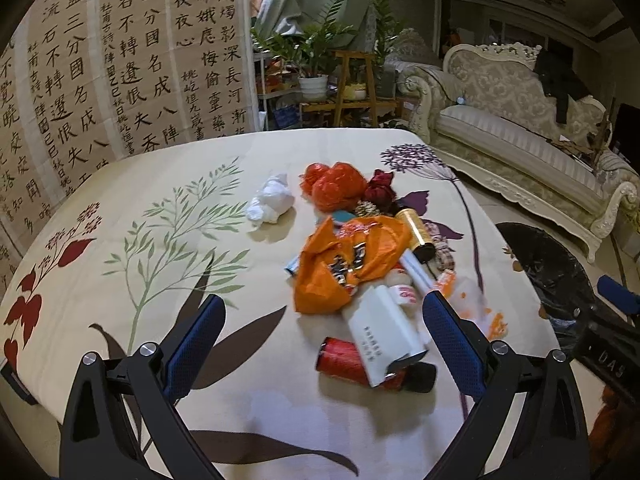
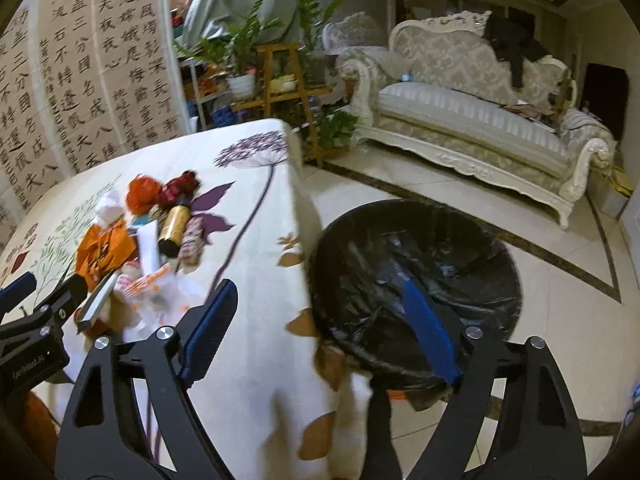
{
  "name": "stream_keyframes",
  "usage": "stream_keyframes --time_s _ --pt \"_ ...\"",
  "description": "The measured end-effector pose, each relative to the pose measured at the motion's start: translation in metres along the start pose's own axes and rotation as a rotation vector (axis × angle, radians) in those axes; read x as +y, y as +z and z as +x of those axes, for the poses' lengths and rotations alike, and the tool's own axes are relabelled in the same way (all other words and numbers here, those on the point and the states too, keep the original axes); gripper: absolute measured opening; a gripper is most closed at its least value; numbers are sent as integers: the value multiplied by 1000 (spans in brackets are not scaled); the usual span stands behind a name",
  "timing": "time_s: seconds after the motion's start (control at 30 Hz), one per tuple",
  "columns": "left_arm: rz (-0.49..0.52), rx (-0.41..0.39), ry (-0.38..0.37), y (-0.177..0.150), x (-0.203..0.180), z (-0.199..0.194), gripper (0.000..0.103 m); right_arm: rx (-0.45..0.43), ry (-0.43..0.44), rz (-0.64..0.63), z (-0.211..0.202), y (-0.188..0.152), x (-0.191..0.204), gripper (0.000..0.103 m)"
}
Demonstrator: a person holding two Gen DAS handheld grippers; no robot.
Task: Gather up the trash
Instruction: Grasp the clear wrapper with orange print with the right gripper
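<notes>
Two grippers up, both spread wide and both empty. Left gripper [image 1: 324, 334] hanging over the table [image 1: 256, 408], blue pads [image 1: 196, 340] parted, nothing pinched between them, a white box [image 1: 382, 330] and a red roll [image 1: 340, 358] lying on the cloth in the gap ahead. Trash heaped mid-table: orange bag [image 1: 344, 264] crumpled at the centre, gold tube [image 1: 416, 230] just beside it to the right, a second orange wad [image 1: 336, 186] further back, dark red scrap [image 1: 380, 186] next to that, white tissue ball [image 1: 272, 200] sitting apart to the left. Clear wrapper with orange specks [image 1: 480, 308] near the right edge of the cloth. Right gripper [image 2: 316, 336] pointing down past the table edge, one pad [image 2: 212, 332] over the floral cloth [image 2: 256, 264], the other [image 2: 428, 332] over the bin [image 2: 416, 280]. Jaws apart, nothing caught between them. Bin standing on the tiled floor [image 2: 560, 320] right against the table edge, black liner inside, contents too dark to make out. Same heap visible from the right wrist view at upper left, well away from the right gripper's pads. Sofa [image 2: 472, 120] across the room, potted plants [image 2: 248, 52] on a wooden stand behind the table, calligraphy panels [image 1: 100, 60] along the left wall.
</notes>
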State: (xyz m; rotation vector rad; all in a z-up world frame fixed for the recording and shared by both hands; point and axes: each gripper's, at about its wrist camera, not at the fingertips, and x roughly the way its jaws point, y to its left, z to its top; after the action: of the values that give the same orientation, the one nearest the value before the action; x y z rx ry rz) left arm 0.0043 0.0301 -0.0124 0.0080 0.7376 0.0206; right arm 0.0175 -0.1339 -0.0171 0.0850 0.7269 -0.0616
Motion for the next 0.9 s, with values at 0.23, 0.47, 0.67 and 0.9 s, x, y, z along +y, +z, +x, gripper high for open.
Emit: stream_keyframes --time_s 0.23,0.47,0.67,0.9 --pt "-2 25 -6 -2 11 2 96 21 69 -55 4 -3 26 82" --pt "-9 30 16 -5 29 1 96 59 121 -112 13 -7 51 82" --pt "-24 49 35 -11 43 3 95 93 140 -157 25 -11 68 80" --pt "-28 52 22 -10 47 6 95 106 173 -174 33 -11 75 51"
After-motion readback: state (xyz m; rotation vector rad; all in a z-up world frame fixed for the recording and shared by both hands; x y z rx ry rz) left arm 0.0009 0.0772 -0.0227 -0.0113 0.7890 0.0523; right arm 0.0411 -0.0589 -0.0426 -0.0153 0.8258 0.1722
